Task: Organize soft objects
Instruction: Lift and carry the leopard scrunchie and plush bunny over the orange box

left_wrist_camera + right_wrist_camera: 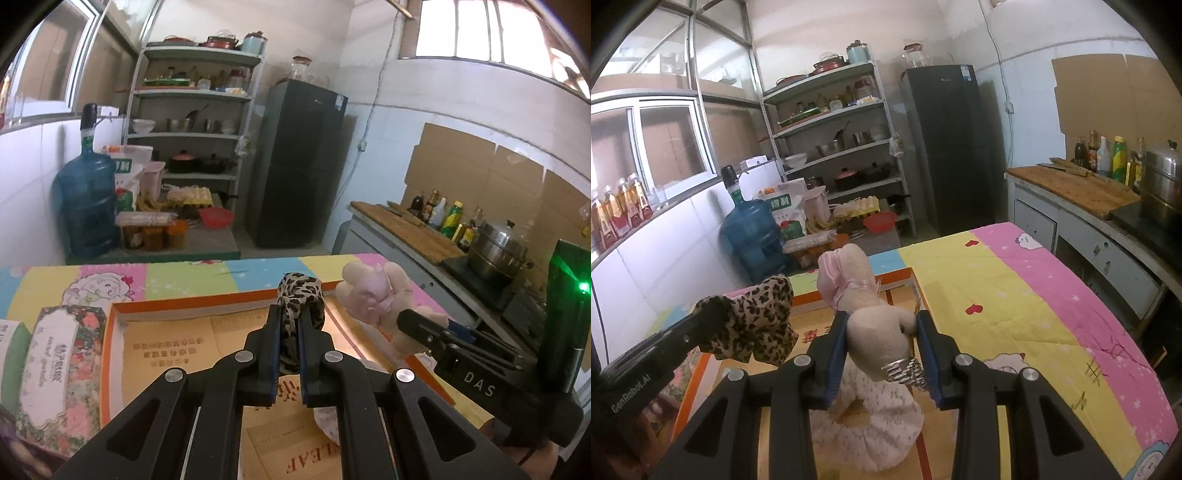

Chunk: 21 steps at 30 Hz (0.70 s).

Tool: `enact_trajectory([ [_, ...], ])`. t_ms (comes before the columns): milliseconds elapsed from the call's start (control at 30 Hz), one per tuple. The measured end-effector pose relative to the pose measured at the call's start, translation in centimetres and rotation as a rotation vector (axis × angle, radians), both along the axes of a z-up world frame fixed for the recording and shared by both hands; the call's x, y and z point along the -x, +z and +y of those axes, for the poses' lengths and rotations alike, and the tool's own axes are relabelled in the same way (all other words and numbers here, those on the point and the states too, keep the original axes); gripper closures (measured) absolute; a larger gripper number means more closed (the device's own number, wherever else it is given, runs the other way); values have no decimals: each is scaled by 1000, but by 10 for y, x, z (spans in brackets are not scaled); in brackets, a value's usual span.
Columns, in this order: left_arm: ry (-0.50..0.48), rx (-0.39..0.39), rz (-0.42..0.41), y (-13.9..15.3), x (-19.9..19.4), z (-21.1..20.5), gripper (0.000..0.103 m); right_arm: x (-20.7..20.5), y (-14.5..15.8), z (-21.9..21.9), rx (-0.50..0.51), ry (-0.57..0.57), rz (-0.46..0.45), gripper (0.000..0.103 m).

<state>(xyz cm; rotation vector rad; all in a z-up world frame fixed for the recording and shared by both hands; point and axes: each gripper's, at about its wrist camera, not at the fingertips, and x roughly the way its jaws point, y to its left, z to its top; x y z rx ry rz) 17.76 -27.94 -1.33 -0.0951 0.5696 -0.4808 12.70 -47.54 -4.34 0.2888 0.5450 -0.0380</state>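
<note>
My left gripper (289,314) is shut on a leopard-print scrunchie (301,295) and holds it above an orange-rimmed cardboard box (184,308). The same scrunchie shows in the right wrist view (757,321). My right gripper (881,321) is shut on a beige plush toy with a pink bow (866,306), also over the box. That toy shows at the right in the left wrist view (373,295). A pale pink patterned scrunchie (871,432) lies in the box beneath the right gripper.
A colourful striped cloth (1015,302) covers the table. A floral box (59,369) lies left of the cardboard box. A counter with bottles and a steel pot (495,251) stands to the right. A water jug (86,203), shelves and a fridge (299,166) stand behind.
</note>
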Motion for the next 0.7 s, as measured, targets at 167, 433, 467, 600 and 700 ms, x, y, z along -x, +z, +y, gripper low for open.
enact_trajectory([
  [167, 1, -2, 66, -17, -16, -5, 95, -17, -9, 5, 13, 14, 37, 66],
  [433, 0, -17, 133, -38, -31, -12, 95, -34, -22, 9, 29, 24, 89, 66],
  [467, -1, -18, 139, -40, -32, -12, 95, -36, -23, 9, 29, 26, 96, 66],
  [600, -13, -38, 175, -43, -37, -15, 95, -42, -32, 10, 31, 33, 134, 66],
  [700, -23, -44, 211, -46, -39, -16, 95, -44, -36, 10, 37, 35, 154, 66],
])
